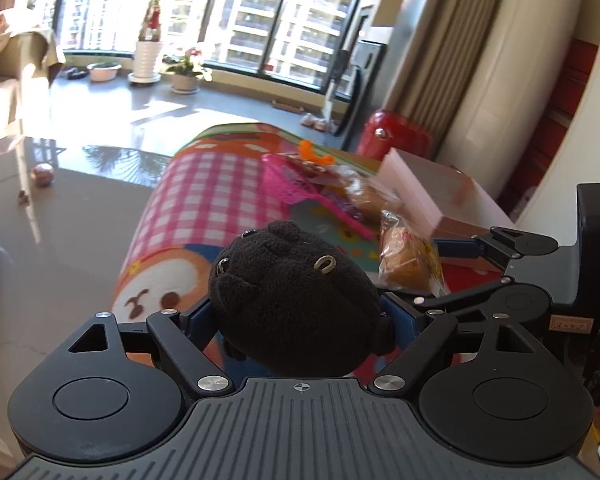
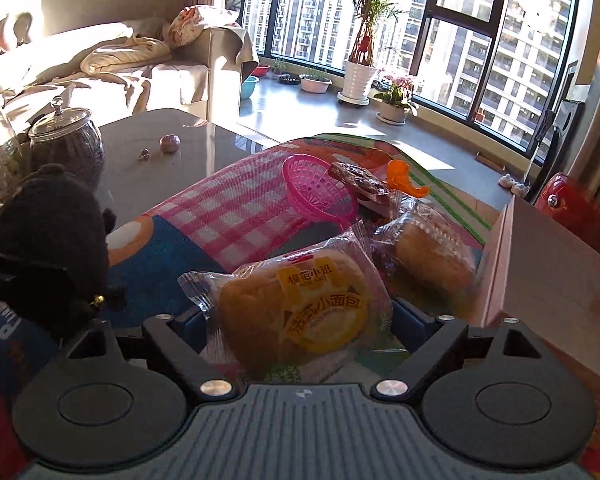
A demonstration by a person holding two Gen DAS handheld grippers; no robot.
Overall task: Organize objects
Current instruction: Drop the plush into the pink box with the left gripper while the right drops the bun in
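Leftmost, left gripper (image 1: pixel 300 316): jaws clamped on the black plush toy (image 1: pixel 296 296), held above the colourful mat (image 1: pixel 204 200).
Centre, right gripper (image 2: pixel 300 316): jaws closed on a wrapped bun (image 2: pixel 296 304), over the mat.
Behind it: a second wrapped bun (image 2: pixel 432 256), touching the first; a pink basket (image 2: pixel 320 196) tipped on its side.
Right edge: pink box (image 2: pixel 548 272).

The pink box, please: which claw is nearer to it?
Right. The right claw, holding a wrapped bun, sits beside the pink box; the left claw holds a black plush farther away.
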